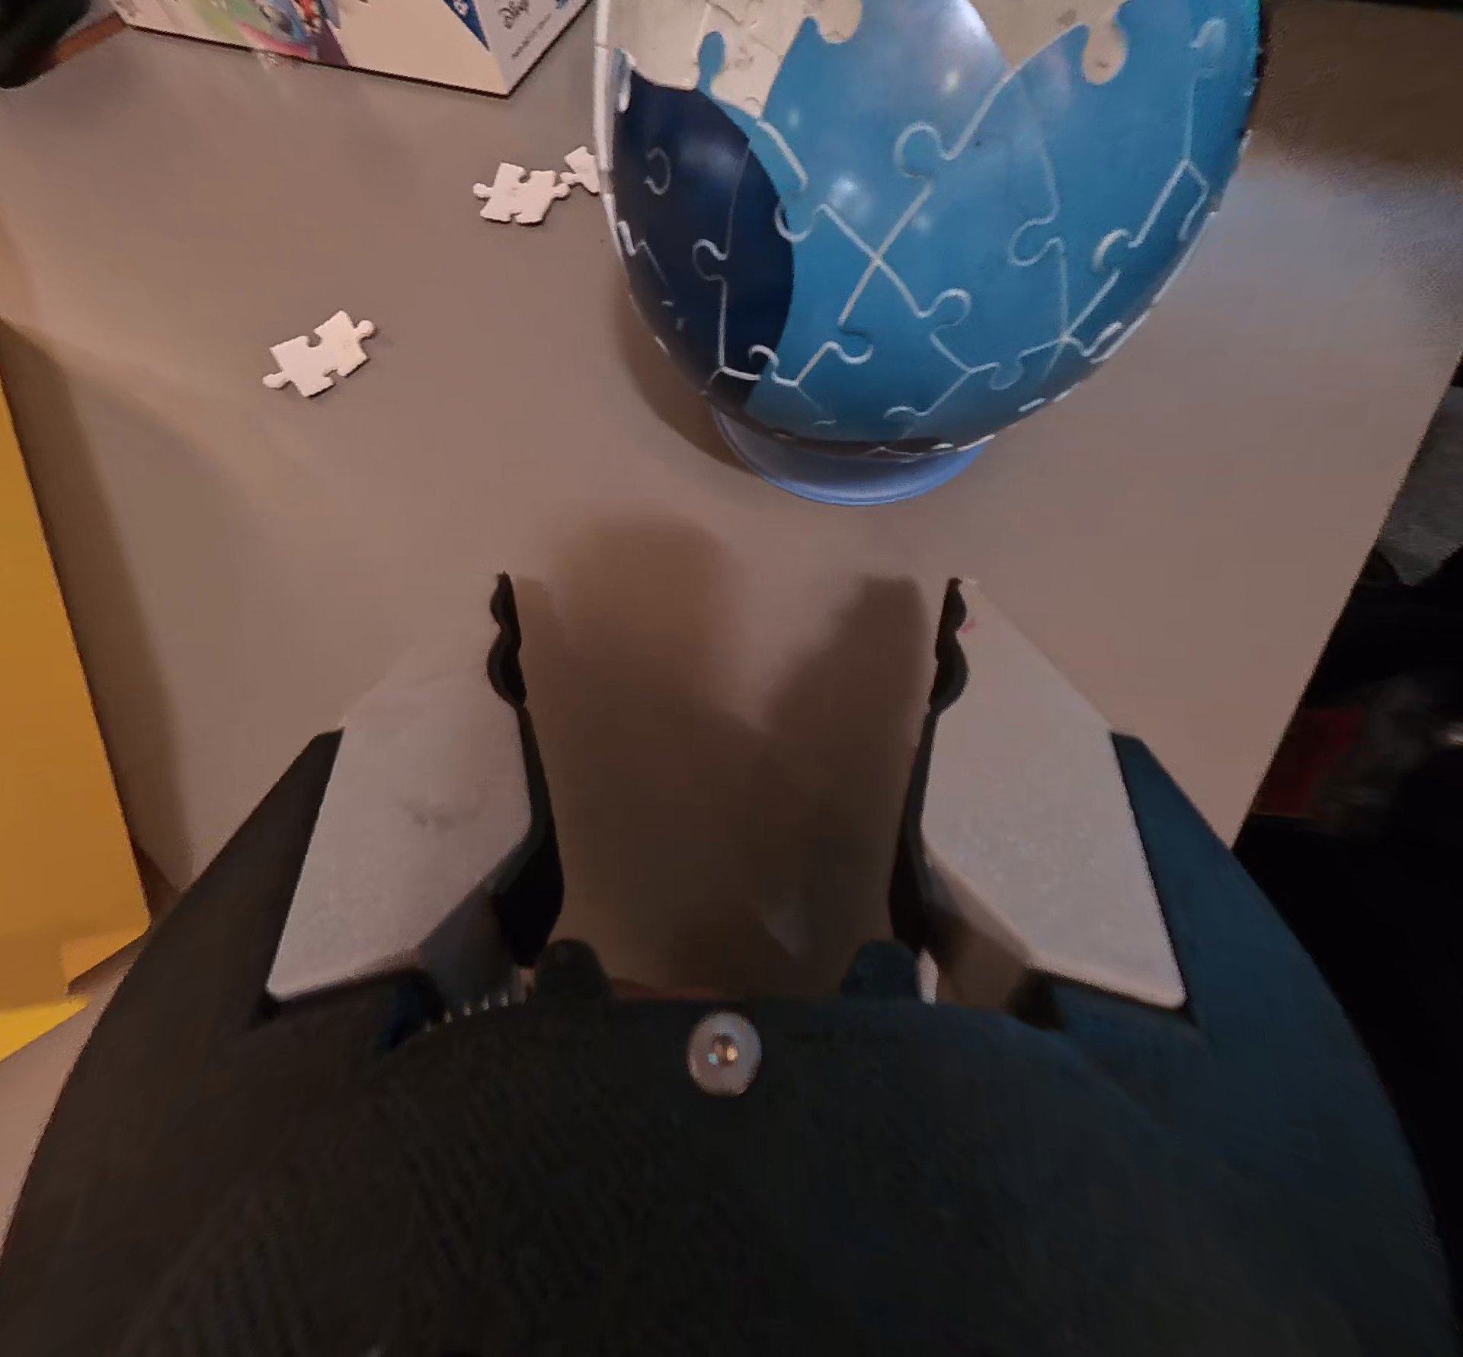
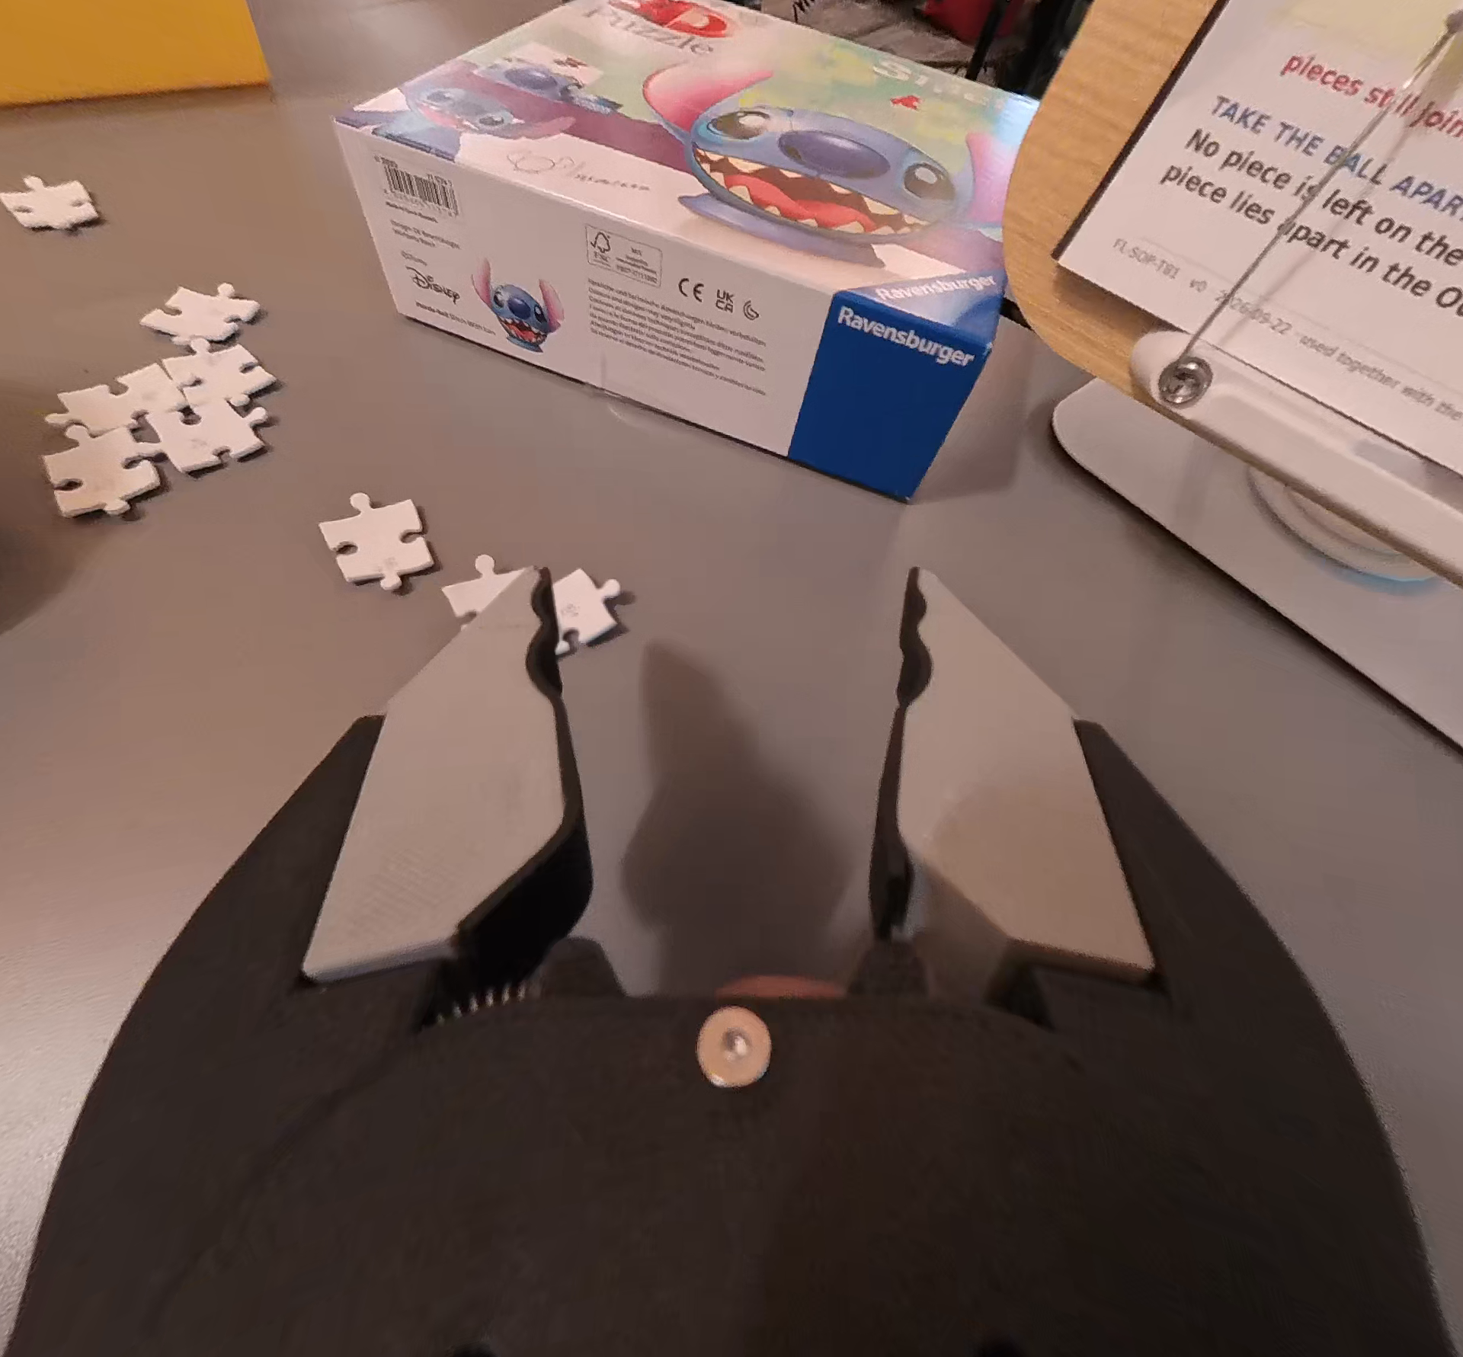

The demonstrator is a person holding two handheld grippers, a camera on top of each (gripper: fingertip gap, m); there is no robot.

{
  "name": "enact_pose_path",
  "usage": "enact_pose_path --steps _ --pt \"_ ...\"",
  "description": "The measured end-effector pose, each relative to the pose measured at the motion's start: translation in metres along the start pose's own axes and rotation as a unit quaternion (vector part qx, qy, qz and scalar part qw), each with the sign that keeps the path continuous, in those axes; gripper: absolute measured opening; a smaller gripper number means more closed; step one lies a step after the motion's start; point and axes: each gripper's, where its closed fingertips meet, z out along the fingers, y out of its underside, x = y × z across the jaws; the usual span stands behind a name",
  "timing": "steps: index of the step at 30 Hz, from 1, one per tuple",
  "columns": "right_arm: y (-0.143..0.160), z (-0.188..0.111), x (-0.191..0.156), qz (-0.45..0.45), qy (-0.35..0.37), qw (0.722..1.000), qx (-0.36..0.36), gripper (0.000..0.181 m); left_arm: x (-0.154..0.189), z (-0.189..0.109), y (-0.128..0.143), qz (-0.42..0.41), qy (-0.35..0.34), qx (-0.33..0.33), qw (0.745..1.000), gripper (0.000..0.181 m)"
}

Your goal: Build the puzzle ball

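Puzzle ball [image 1: 950,211] is only part built: seen through the left wrist view, it sits on its blue ring stand [image 1: 851,476] on the grey worktop [image 1: 475,511], just beyond the left tongs [image 1: 728,630], which are spread apart and hold nothing. Its upper shell shows pieces with white backs, so the wall there is open. The right tongs [image 2: 728,618] are likewise apart and empty, low over the worktop, their left finger overlapping the nearest loose piece [image 2: 582,610]. Further off lie another single piece [image 2: 378,539], a small cluster [image 2: 158,416] and the puzzle box [image 2: 681,226]. The step in hand looks like fetching a piece; next, the right tongs must shift left, straddle that thin piece by its edges and close gently.
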Motion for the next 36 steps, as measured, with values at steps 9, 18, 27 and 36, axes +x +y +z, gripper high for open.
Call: enact_pose_path --steps 9,18,27,36 --pt "-0.021 -0.014 -0.052 -0.019 -0.143 0.987 0.069 0.083 0.015 0.002 -0.007 0.023 0.068 0.016 0.997 0.100" --pt "-0.021 -0.038 -0.176 -0.055 -0.422 0.904 0.033 0.097 0.009 0.005 -0.029 -0.025 0.154 0.061 0.986 0.104" --pt "-0.018 -0.039 -0.223 -0.093 -0.487 0.868 0.001 0.097 0.014 0.008 -0.031 -0.017 0.180 0.057 0.982 0.101" --pt "-0.039 -0.042 -0.196 -0.009 -0.505 0.862 0.053 0.087 0.014 -0.011 -0.045 -0.032 0.212 0.127 0.968 0.093"
